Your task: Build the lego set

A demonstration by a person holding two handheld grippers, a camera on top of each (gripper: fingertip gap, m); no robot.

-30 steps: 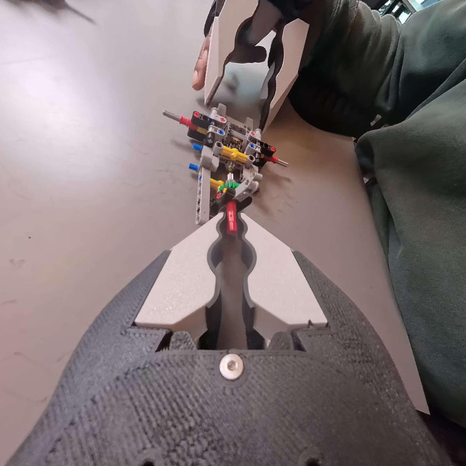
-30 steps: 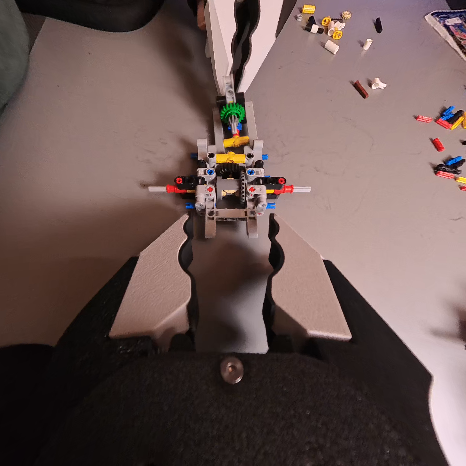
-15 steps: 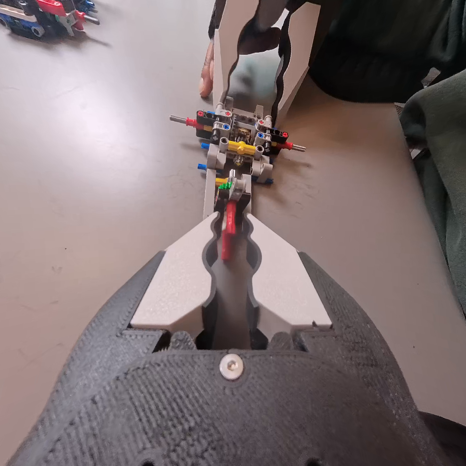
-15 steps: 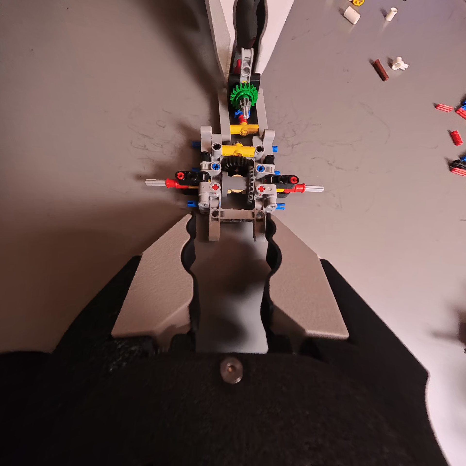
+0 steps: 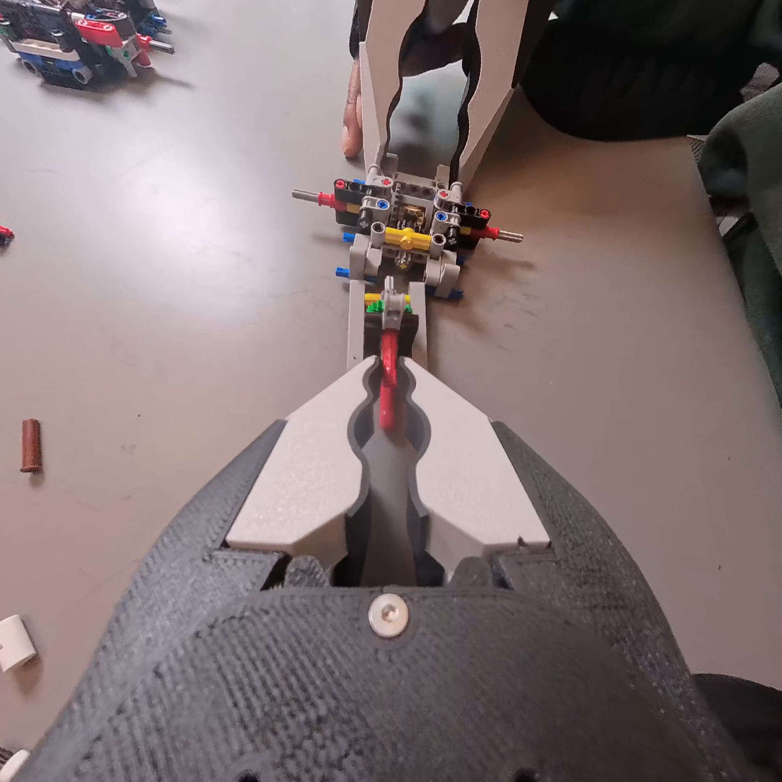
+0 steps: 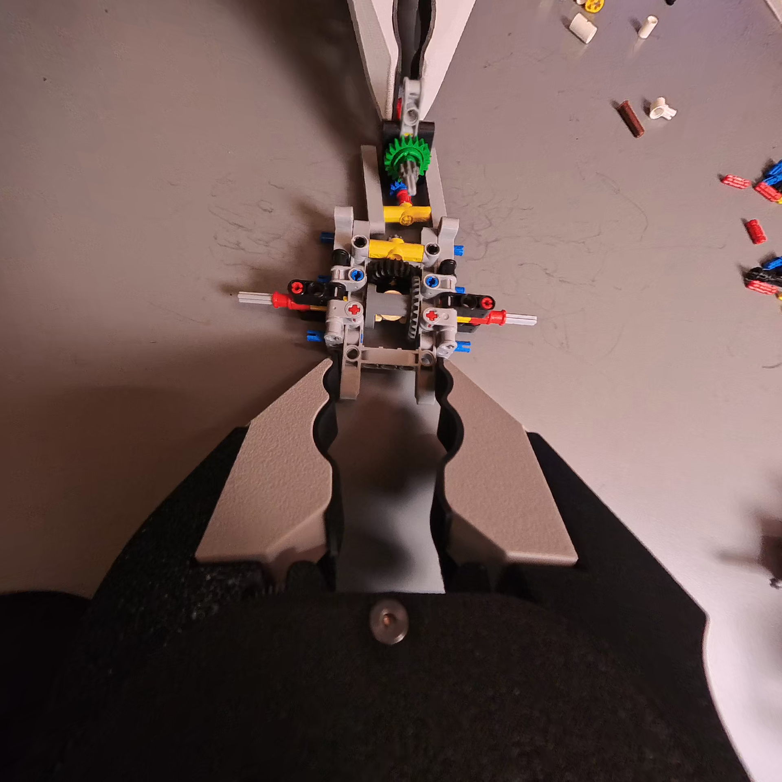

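**Left wrist view.** The left tongs point(image 5: 391, 359) are together on a thin red axle point(image 5: 388, 393). Both pads press on it near their tips. The axle runs forward into a grey connector point(image 5: 394, 315) at the near end of the model point(image 5: 408, 220). The model lies flat on the counter point(image 5: 169, 296), not far from the edge where a sleeve point(image 5: 634, 63) rests. At the far end of the model, the right tongs point(image 5: 417, 165) stand with one finger on each side. A second model point(image 5: 80, 42) sits toward the far left corner, and a brown pin point(image 5: 30, 444) lies near the left edge.

The axle is thin and held only at the tips. I judge that the hold works best when kept in line with the axle, because a sideways pull could twist it in the pads.

**Right wrist view.** The right tongs are clamped on the model. Their dark pads lie against the outer sides of its two grey end beams. Beyond the green gear point(image 6: 407, 158), the left tongs come in from the far edge, closed at the connector. Loose parts point(image 6: 757, 190) lie well apart, toward the right edge.

Only the ends of the beams are held, so I think the pressure should be even on both sides and the model kept flat on the counter.
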